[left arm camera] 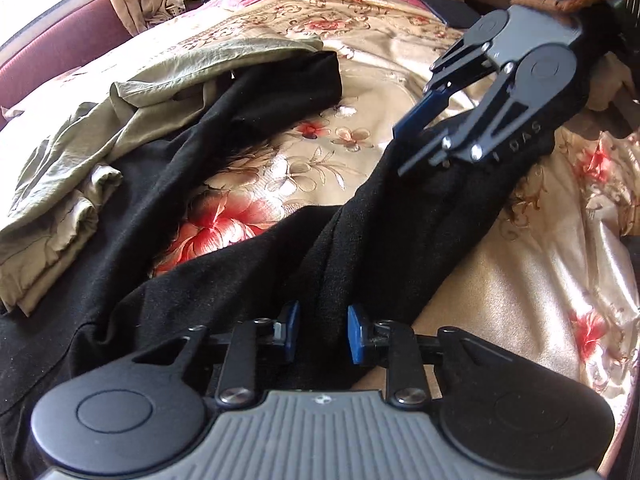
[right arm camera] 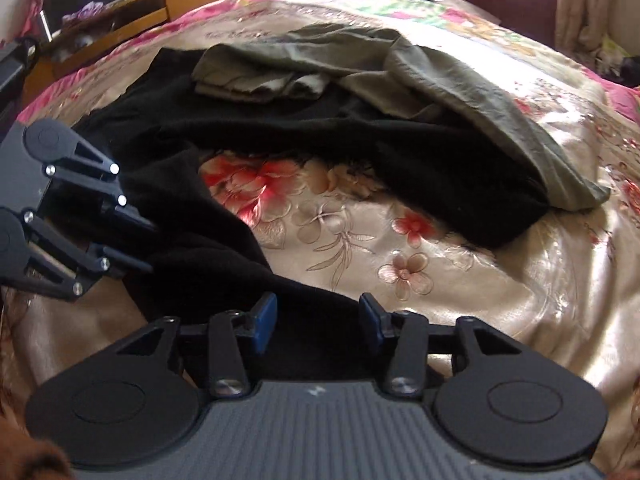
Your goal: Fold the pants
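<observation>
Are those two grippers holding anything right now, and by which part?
The left gripper pinches a bunched fold of the black pants where the legs meet. The right gripper is open over a pant leg, holding nothing.

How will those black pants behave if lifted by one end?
Probably floppy: the black pants already lie in soft rumples on the bedspread. The knit looks thick, so fairly heavy and likely to sag. They may slide easily, since the bedspread looks glossy.
</observation>
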### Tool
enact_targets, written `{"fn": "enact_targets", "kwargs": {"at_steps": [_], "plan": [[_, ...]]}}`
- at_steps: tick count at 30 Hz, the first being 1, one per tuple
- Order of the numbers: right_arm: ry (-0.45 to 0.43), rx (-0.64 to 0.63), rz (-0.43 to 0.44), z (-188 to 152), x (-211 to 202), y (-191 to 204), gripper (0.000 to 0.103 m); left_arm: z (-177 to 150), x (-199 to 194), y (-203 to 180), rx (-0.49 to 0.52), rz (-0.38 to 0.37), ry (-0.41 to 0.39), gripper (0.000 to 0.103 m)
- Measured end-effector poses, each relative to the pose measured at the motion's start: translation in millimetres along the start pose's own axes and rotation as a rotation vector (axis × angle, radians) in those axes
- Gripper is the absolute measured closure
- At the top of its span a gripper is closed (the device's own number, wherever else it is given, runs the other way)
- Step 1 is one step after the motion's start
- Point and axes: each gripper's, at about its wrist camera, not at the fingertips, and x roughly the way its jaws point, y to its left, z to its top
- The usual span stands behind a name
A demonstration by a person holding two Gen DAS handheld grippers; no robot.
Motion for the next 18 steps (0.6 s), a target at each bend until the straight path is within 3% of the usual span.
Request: {"fn": "enact_targets", "kwargs": {"at_steps": [2, 4, 6, 7, 12, 14, 18], "plan": [[0.021, -0.056, -0.02, 2, 5, -2, 0.045, 1, -2, 3, -0.001, -0.017, -0.004, 0.062], [0.04, -0.058, -0.037, 3, 14, -6, 0.046, 1, -1, 4, -0.002, -0.016, -0.011, 0.059], [0.089, 0.014, -0.021, 6, 22, -11, 0.068, 2, 2, 4, -0.012, -0.015, -0.012, 0.054], [0.102, 0.032, -0.017, 6, 22, -10, 0.093, 2, 5, 4, -0.012, -0.011, -0.007, 0.054], [-0.016, 0.048, -0.043, -10, -41, 19, 0.099, 1, 5, -3, 0.028, 0.009, -0.005, 0.056], [-0.056, 0.075, -0.026, -24, -76, 40, 0.101, -2, -3, -7, 0.038, -0.022, 0.0, 0.068], [-0.042, 0.111, 0.063, -65, -117, 87, 0.101, -19, -33, -36, 0.11, -0.108, -0.001, 0.072]]}}
